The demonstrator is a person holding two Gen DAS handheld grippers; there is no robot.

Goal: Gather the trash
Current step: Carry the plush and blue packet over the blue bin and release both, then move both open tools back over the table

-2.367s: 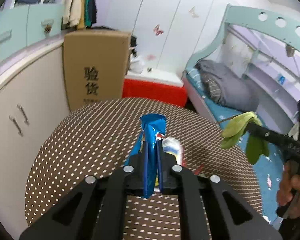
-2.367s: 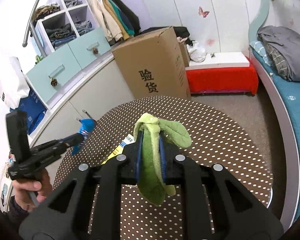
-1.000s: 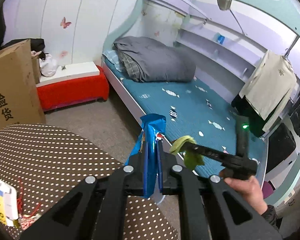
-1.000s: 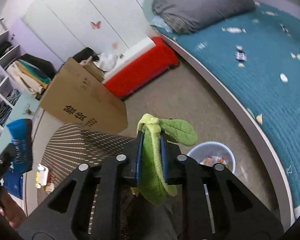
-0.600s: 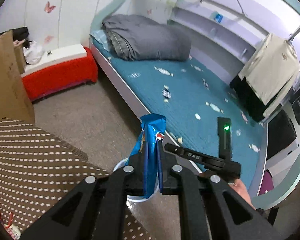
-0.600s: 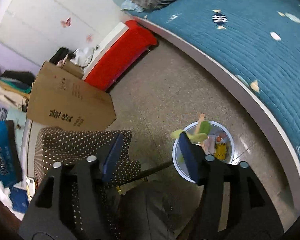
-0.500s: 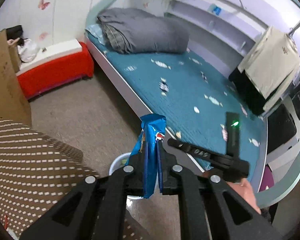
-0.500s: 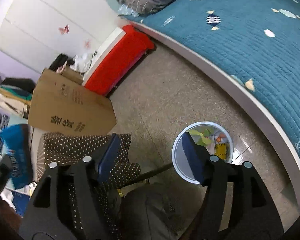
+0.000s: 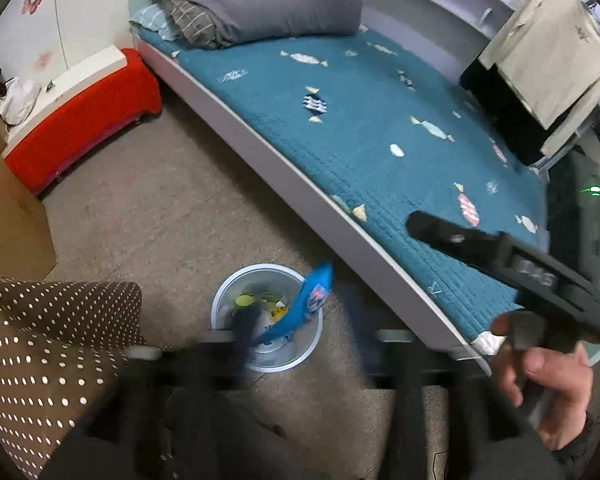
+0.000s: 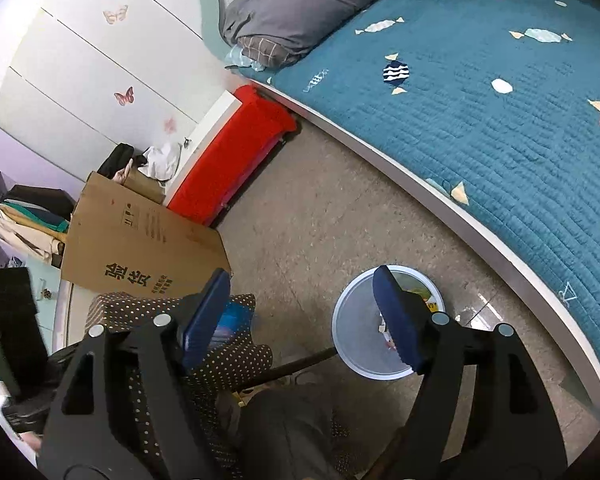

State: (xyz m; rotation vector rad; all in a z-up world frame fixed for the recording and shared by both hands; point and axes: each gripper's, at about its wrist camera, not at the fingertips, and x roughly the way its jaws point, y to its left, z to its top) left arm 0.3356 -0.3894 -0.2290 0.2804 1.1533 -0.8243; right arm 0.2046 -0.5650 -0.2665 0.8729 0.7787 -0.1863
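A round white trash bin (image 9: 228,296) stands on the floor beside the bed, with trash inside; it also shows in the right wrist view (image 10: 350,320). The blue snack wrapper (image 9: 302,308) is free in the air, tilted over the bin's rim. My left gripper (image 9: 300,340) is blurred, its jaws spread wide apart above the bin, empty. My right gripper (image 10: 302,312) is open and empty above the floor near the bin; in the left wrist view it is seen at the right, held by a hand (image 9: 500,248).
The dotted brown table (image 9: 40,344) is at lower left. A bed with a teal cover (image 9: 380,120), a red bench (image 9: 80,124) and a cardboard box (image 10: 140,256) surround the floor patch with the bin.
My left gripper has opened and let go of the blue wrapper, which now drops toward the bin. The right gripper earlier dropped the green trash into the bin and stays open.
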